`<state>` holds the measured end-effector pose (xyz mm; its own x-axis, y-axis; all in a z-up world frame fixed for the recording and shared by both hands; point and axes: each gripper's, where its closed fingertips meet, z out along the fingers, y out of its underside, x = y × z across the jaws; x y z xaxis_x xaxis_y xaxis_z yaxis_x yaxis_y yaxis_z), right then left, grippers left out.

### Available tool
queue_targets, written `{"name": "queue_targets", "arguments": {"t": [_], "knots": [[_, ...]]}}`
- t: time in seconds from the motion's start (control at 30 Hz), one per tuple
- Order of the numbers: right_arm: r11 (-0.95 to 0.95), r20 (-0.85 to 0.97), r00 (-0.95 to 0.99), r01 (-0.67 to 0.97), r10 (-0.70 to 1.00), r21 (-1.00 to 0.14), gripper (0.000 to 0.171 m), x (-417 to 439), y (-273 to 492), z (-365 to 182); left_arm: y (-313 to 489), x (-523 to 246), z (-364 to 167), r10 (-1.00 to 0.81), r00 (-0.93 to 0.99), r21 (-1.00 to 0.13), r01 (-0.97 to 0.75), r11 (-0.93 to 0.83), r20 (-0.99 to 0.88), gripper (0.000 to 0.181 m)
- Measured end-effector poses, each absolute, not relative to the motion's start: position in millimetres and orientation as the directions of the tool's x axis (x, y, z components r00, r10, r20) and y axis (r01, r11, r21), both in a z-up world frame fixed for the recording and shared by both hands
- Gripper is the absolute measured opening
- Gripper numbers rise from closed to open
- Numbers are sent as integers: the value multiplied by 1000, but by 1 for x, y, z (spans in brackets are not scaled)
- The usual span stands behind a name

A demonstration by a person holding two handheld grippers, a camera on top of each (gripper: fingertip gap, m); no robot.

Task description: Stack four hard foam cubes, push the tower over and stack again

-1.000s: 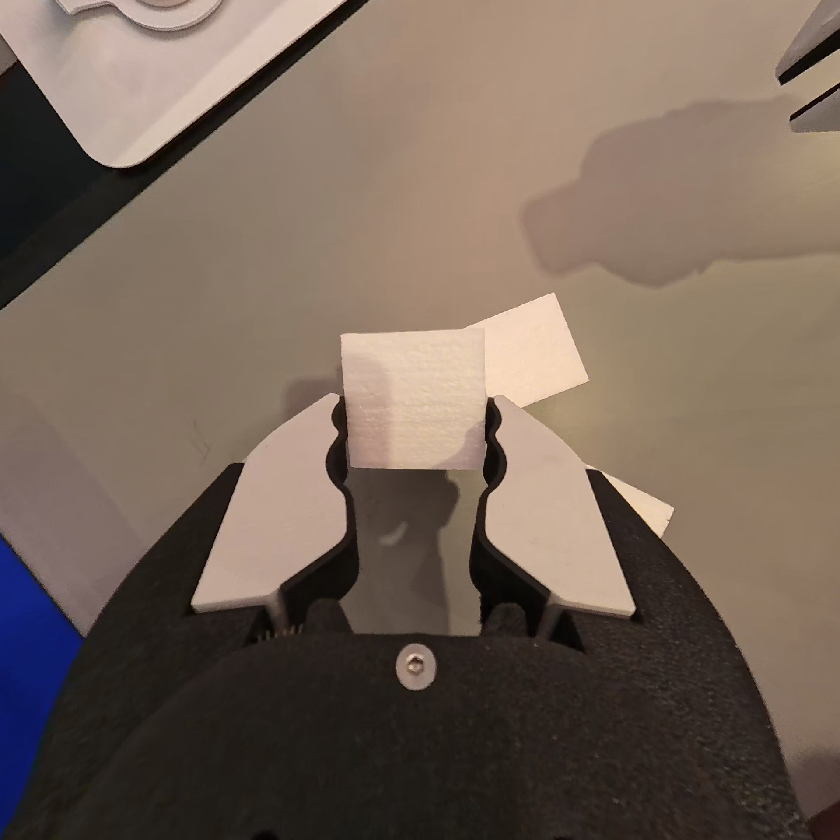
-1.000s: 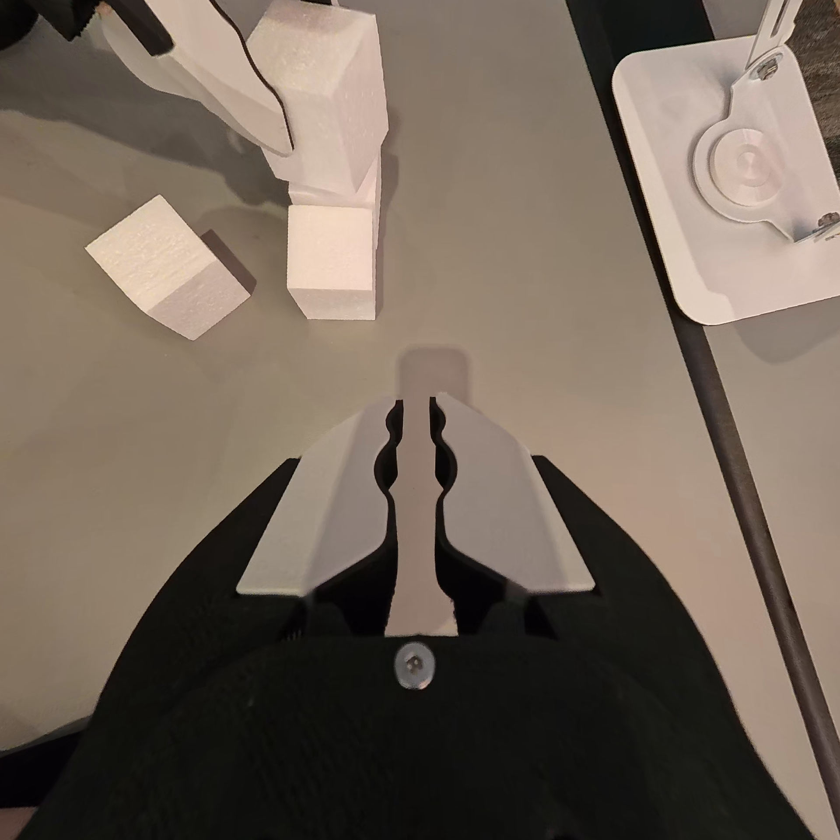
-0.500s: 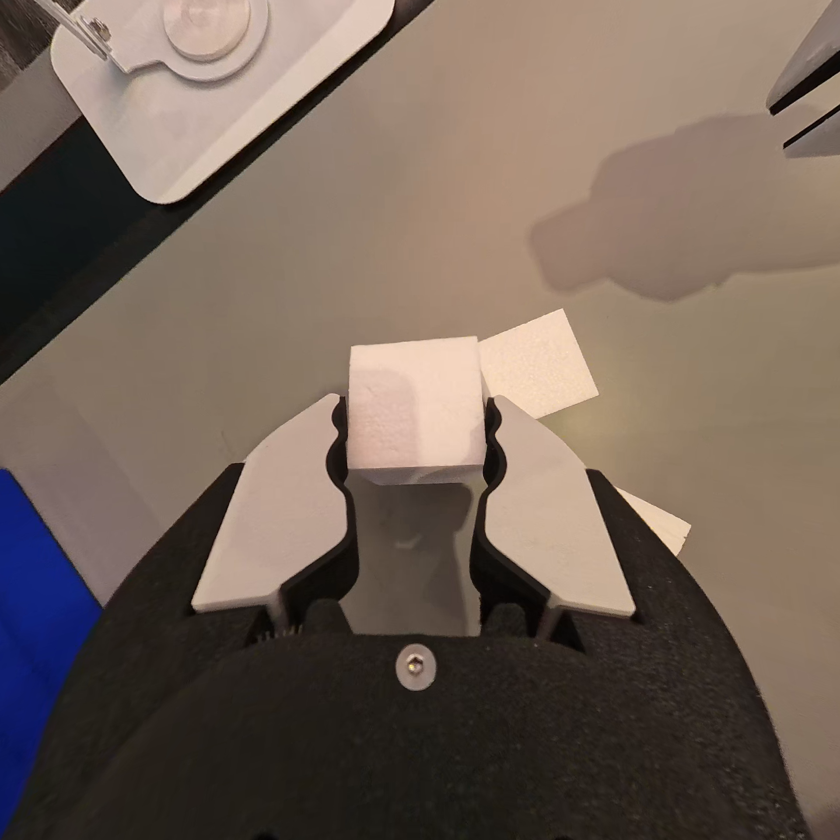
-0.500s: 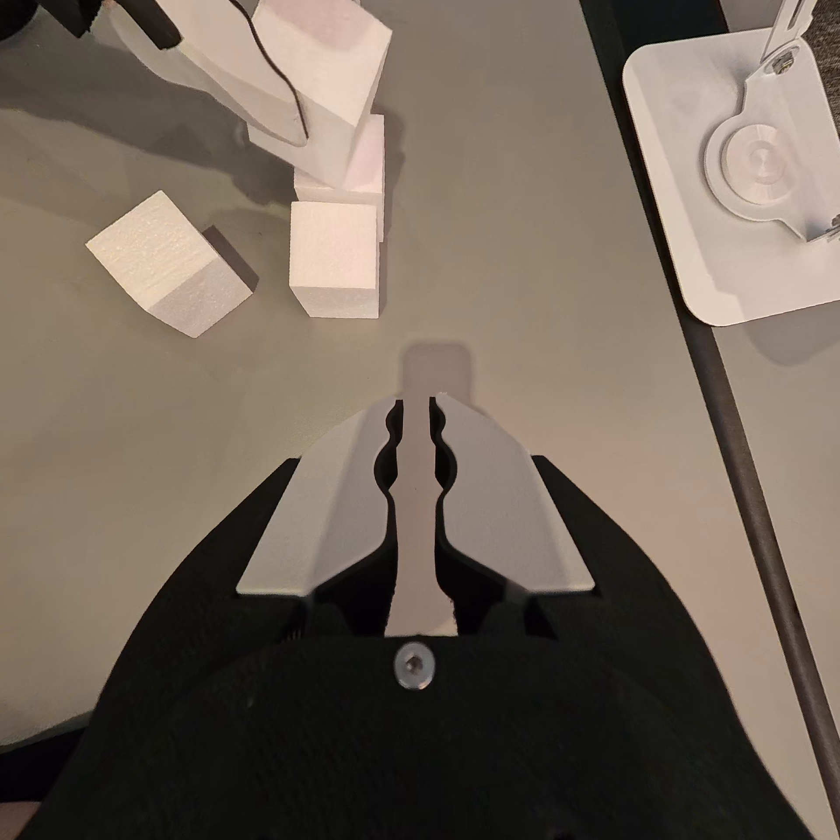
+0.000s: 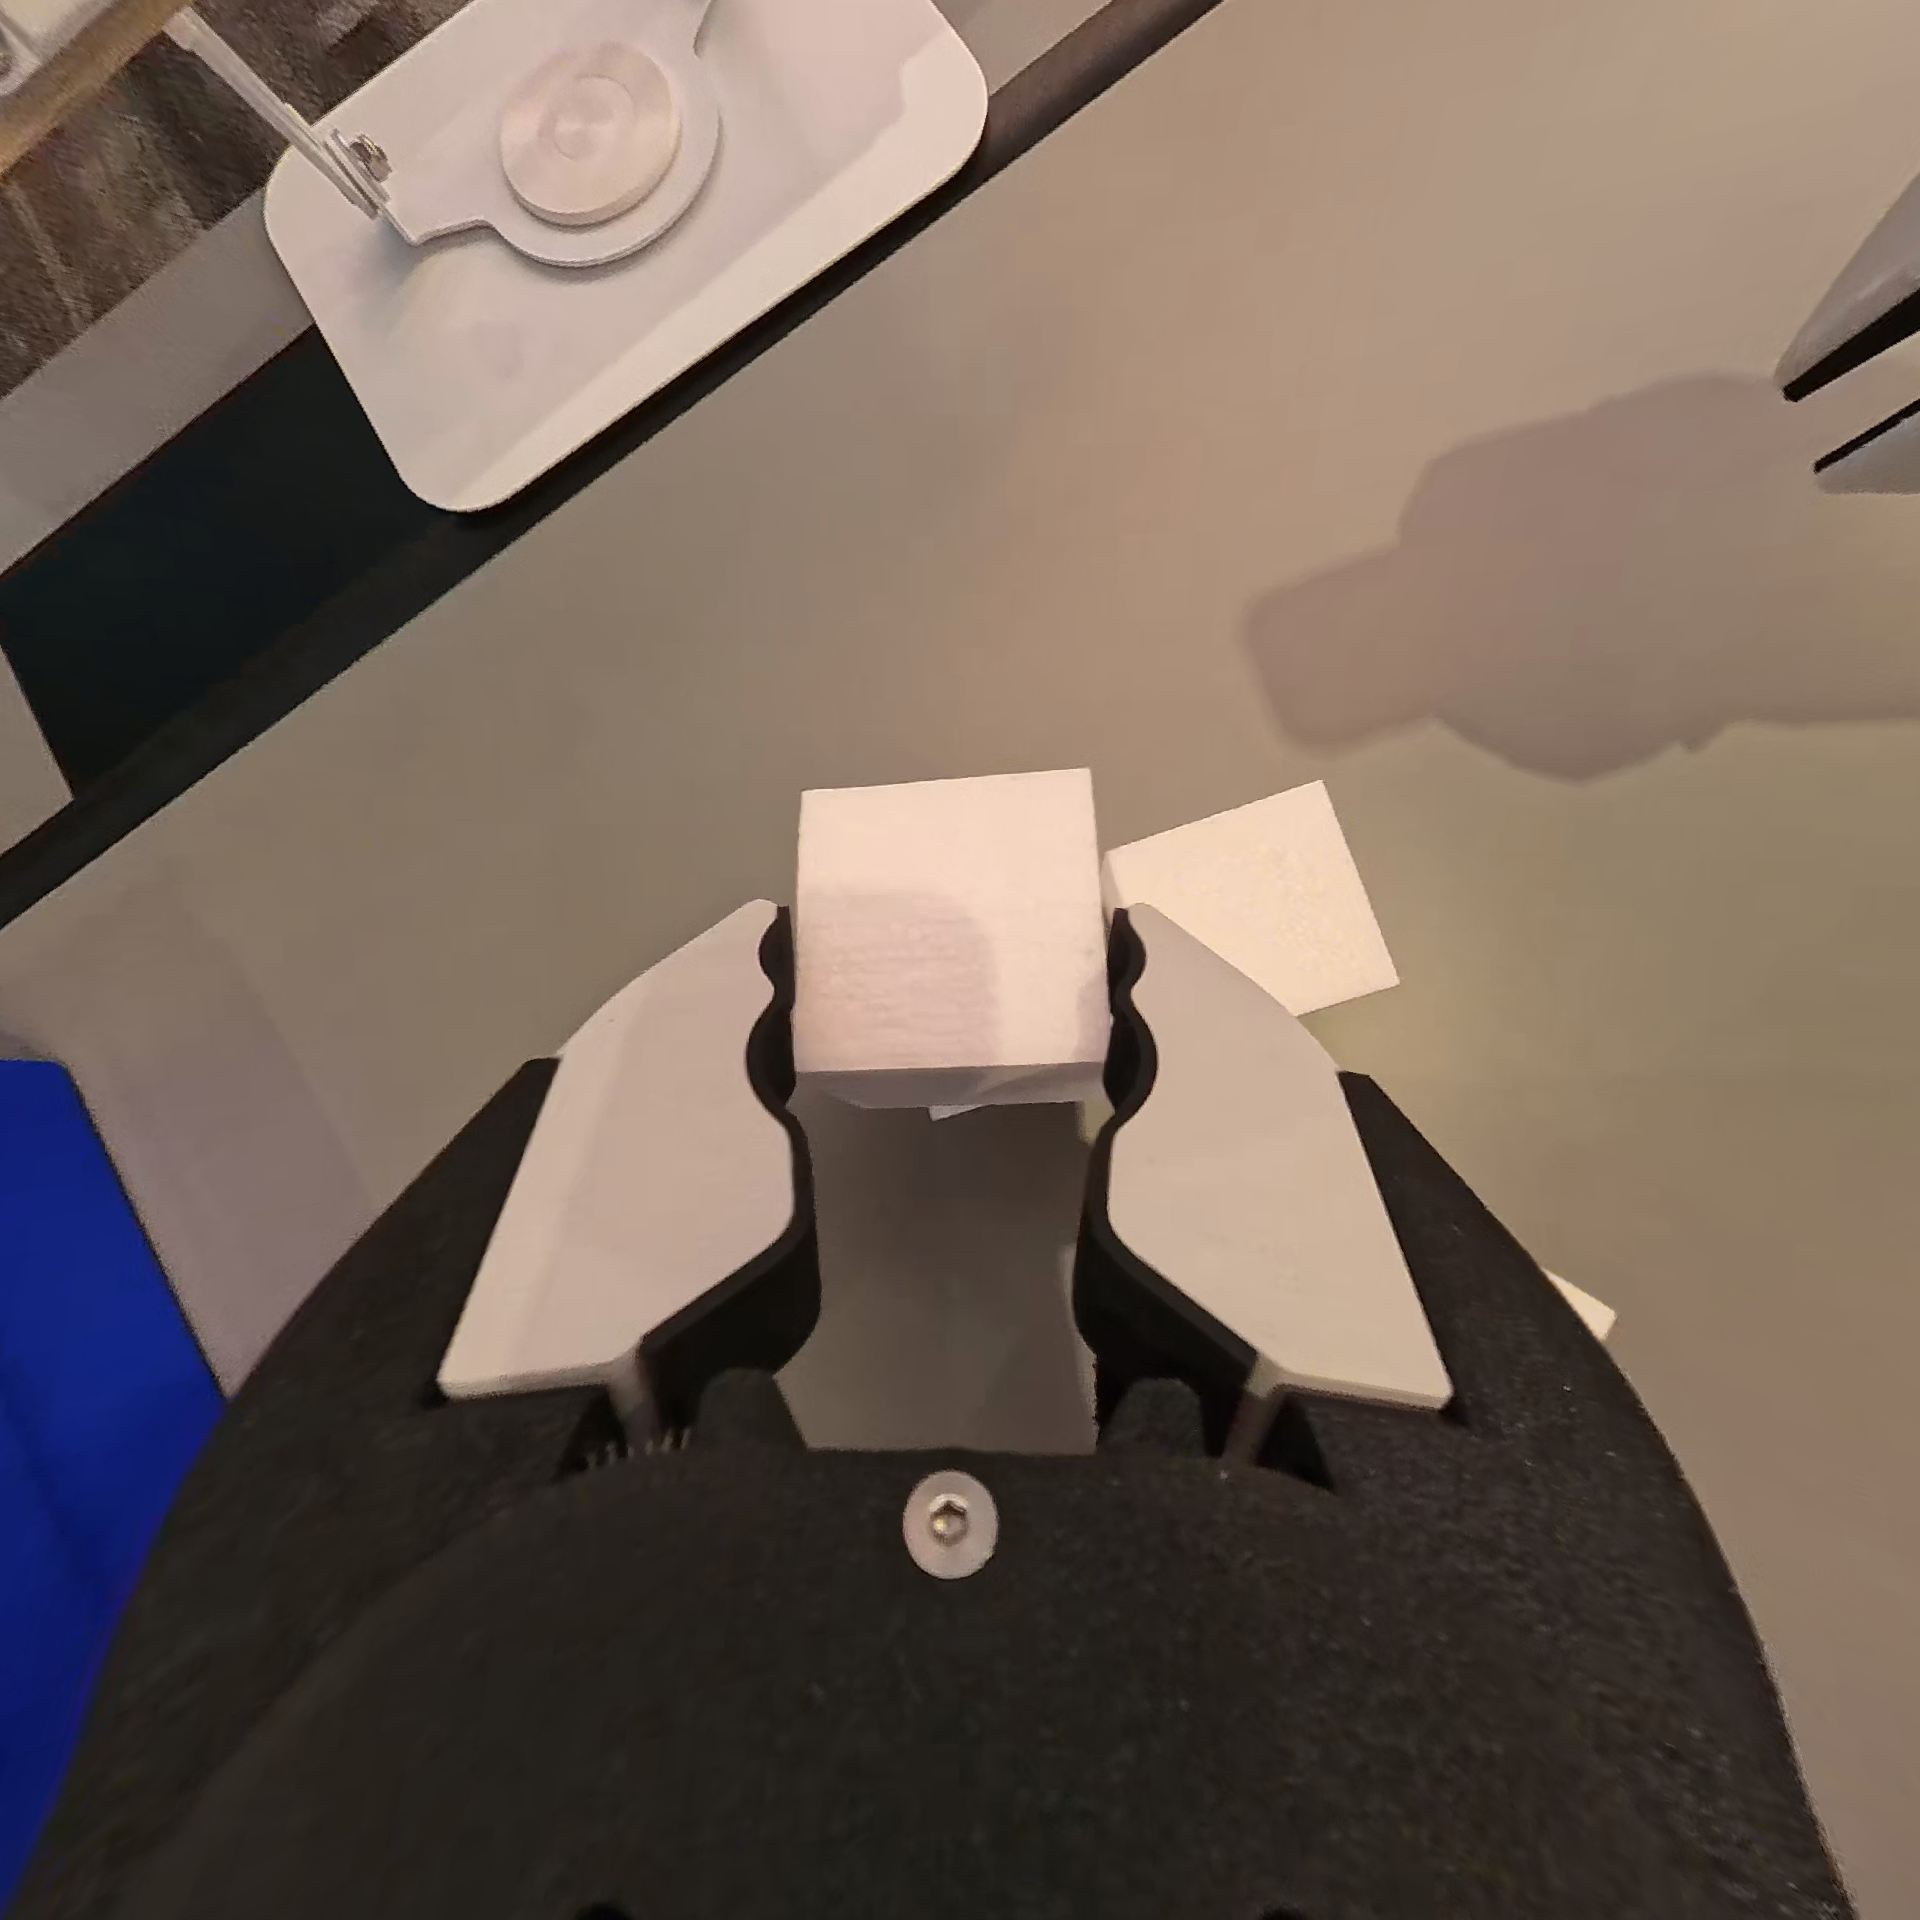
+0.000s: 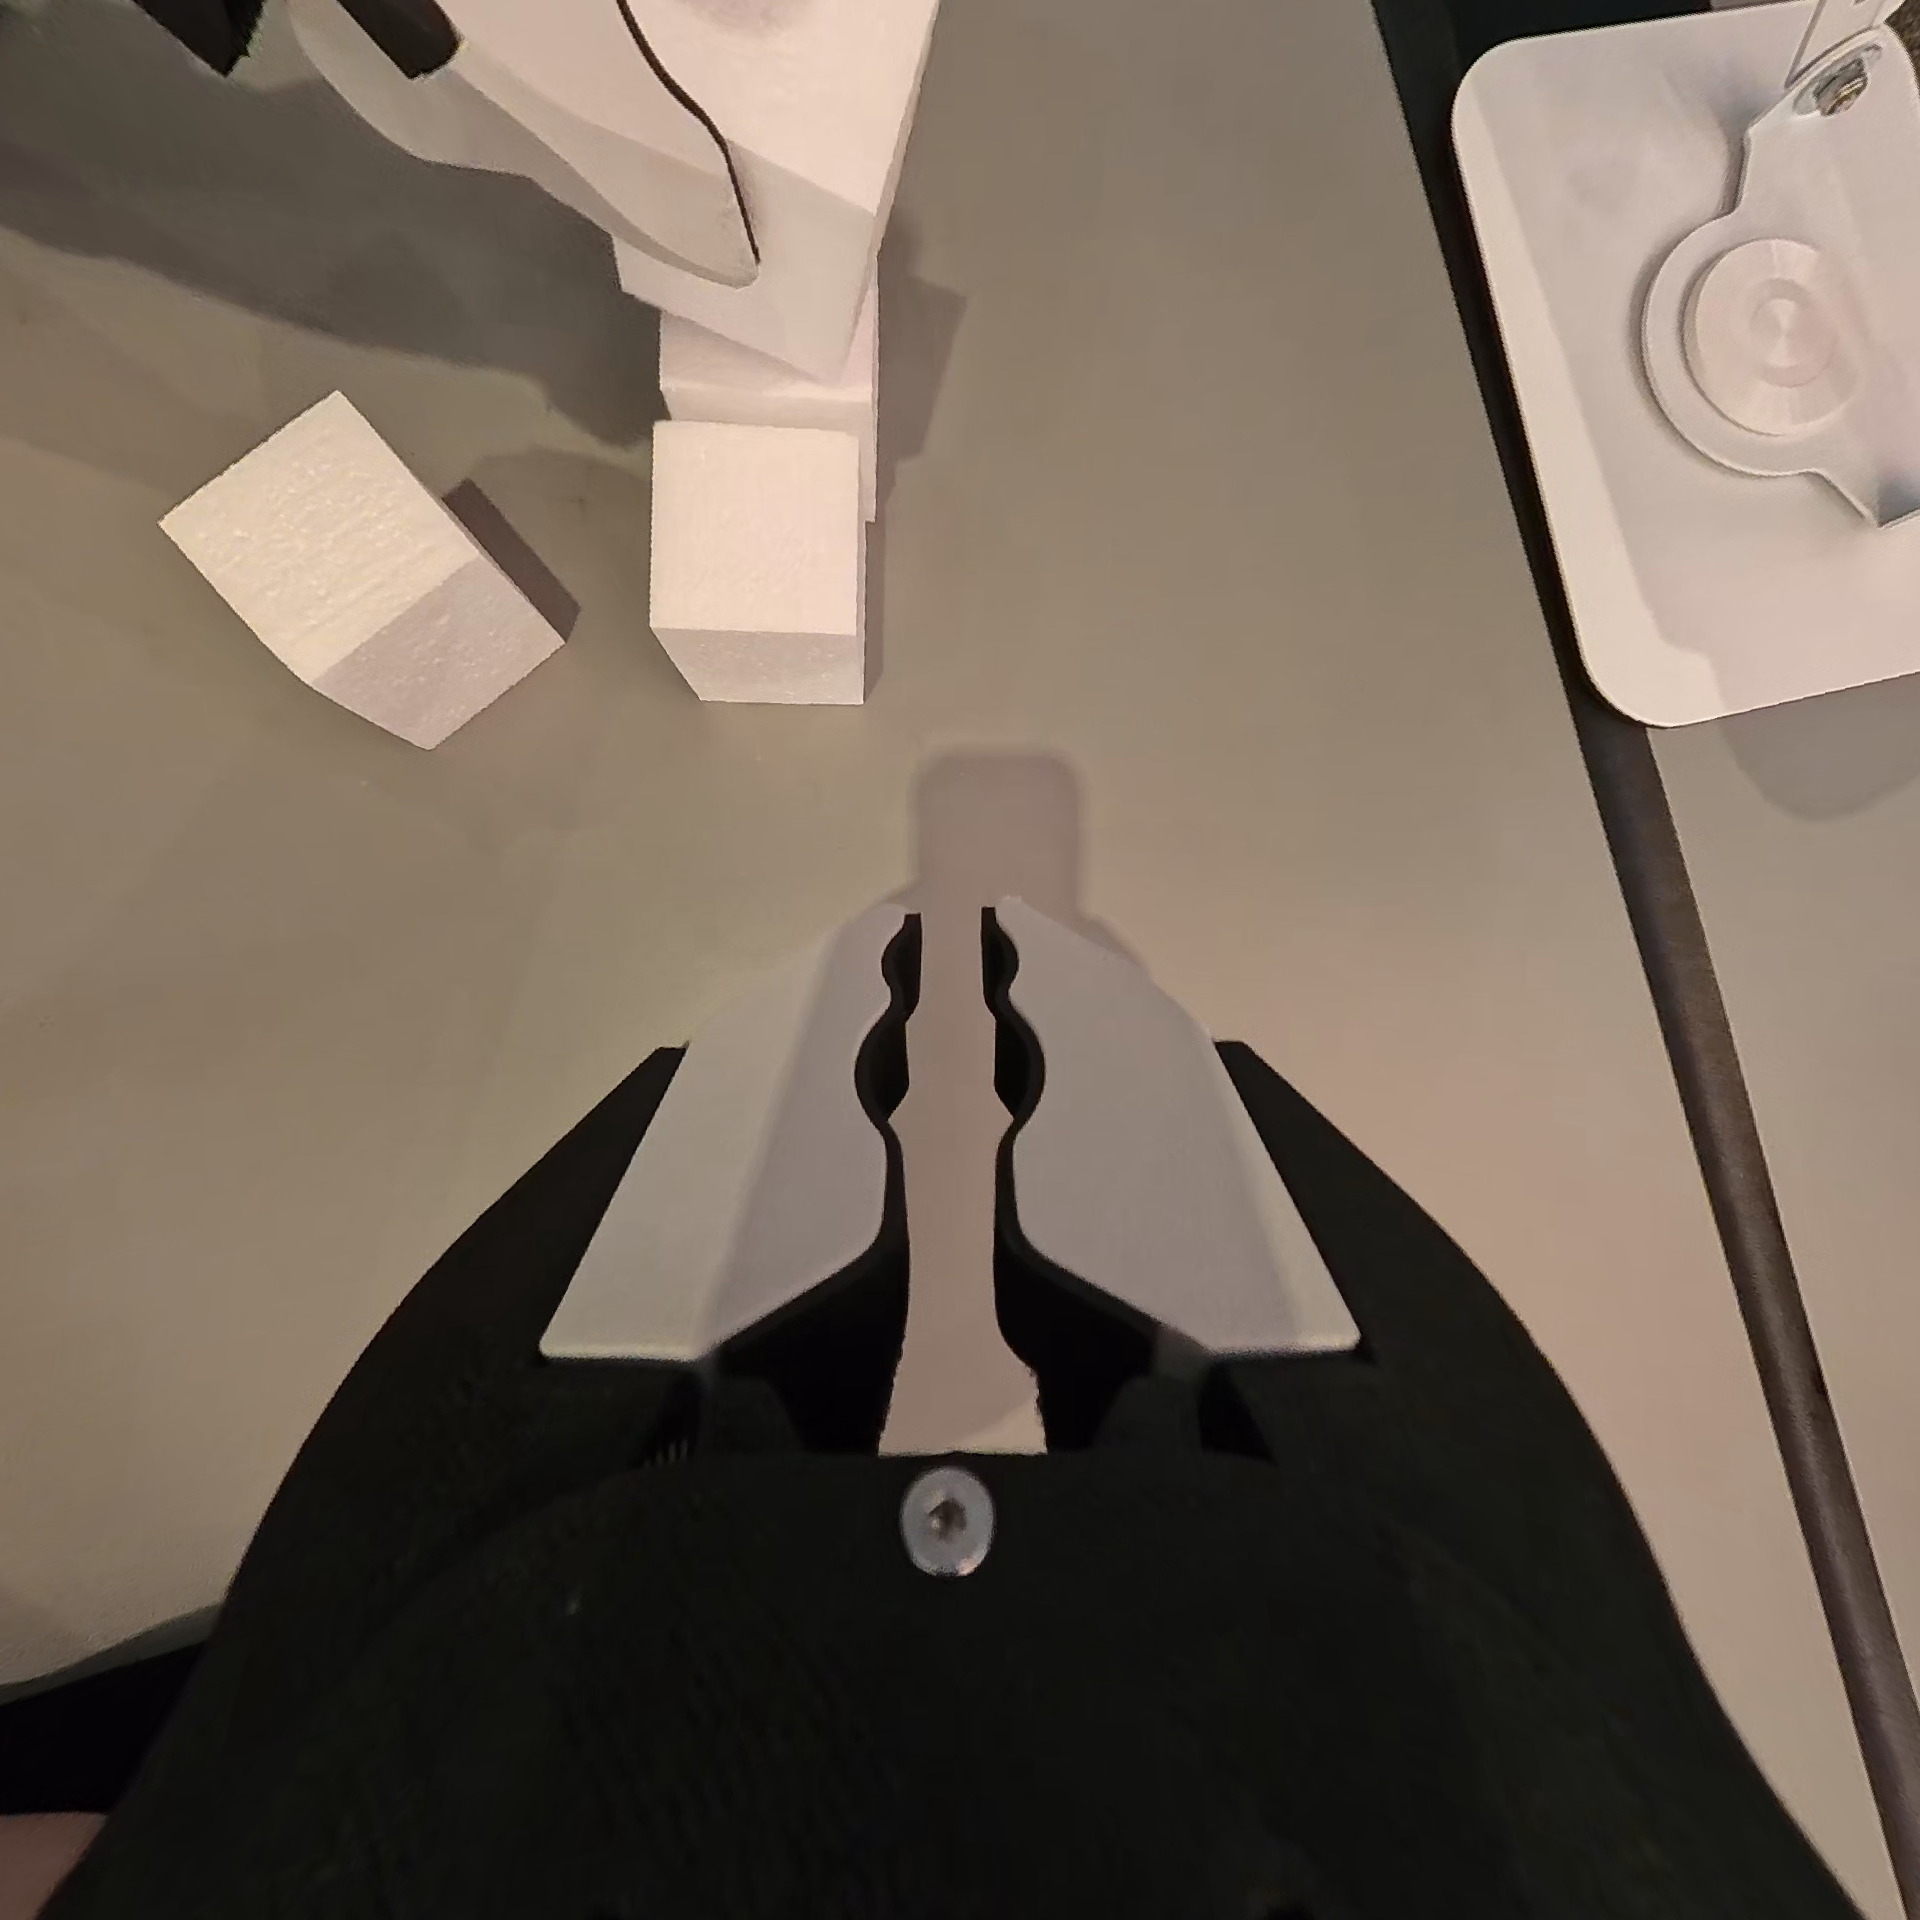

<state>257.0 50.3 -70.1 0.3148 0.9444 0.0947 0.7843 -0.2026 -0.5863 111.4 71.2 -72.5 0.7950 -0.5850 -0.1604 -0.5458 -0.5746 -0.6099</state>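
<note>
My left gripper [image 5: 945, 914] is shut on a white foam cube [image 5: 945, 925] and holds it tilted. In the right wrist view this cube [image 6: 831, 114] is at the top, over a second cube [image 6: 769, 364] on the grey table [image 6: 1143, 520]; I cannot tell whether they touch. A third cube [image 6: 758, 561] stands just in front of the second and also shows in the left wrist view [image 5: 1247, 914]. A fourth cube [image 6: 353, 561] lies apart to the left. My right gripper [image 6: 951, 920] is nearly closed and empty, short of the cubes.
A white base plate with a metal disc [image 6: 1714, 343] lies beyond the table's dark edge strip [image 6: 1683, 1039] on the right; it also shows in the left wrist view [image 5: 623, 229]. A blue thing [image 5: 73, 1351] is at the left. My left gripper is the nearer one to the blue thing [image 5: 73, 1351]: about 25 cm, against 40 cm.
My left gripper has moved with its cube higher over the cube behind the front one, and the cube is tilted more. My right gripper has stayed put.
</note>
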Motion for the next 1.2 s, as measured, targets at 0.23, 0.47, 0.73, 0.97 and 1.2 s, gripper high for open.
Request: {"name": "queue_targets", "arguments": {"t": [0.23, 0.47, 0.73, 0.97, 1.2], "knots": [[-205, 94, 315, 788, 944, -580, 12, 258, 50, -71, 70, 115, -73, -589, 794, -618, -540, -571, -149, 58], [-207, 93, 314, 794, 945, -571, 12, 259, 50, -73, 70, 116, -77, -592, 792, -610, -546, -574, -151, 58], [-198, 94, 305, 794, 948, -574, 14, 256, 48, -74, 63, 119, -69, -628, 764, -613, -568, -550, -144, 77], [-156, 37, 263, 675, 964, -721, 40, 201, 37, -63, 71, 78, -7, -580, 804, -738, -469, -485, -130, 75], [-229, -34, 293, 661, 955, -715, 59, 160, 31, -89, 67, 26, 82, -519, 854, -924, -221, -314, -28, 93]]}}
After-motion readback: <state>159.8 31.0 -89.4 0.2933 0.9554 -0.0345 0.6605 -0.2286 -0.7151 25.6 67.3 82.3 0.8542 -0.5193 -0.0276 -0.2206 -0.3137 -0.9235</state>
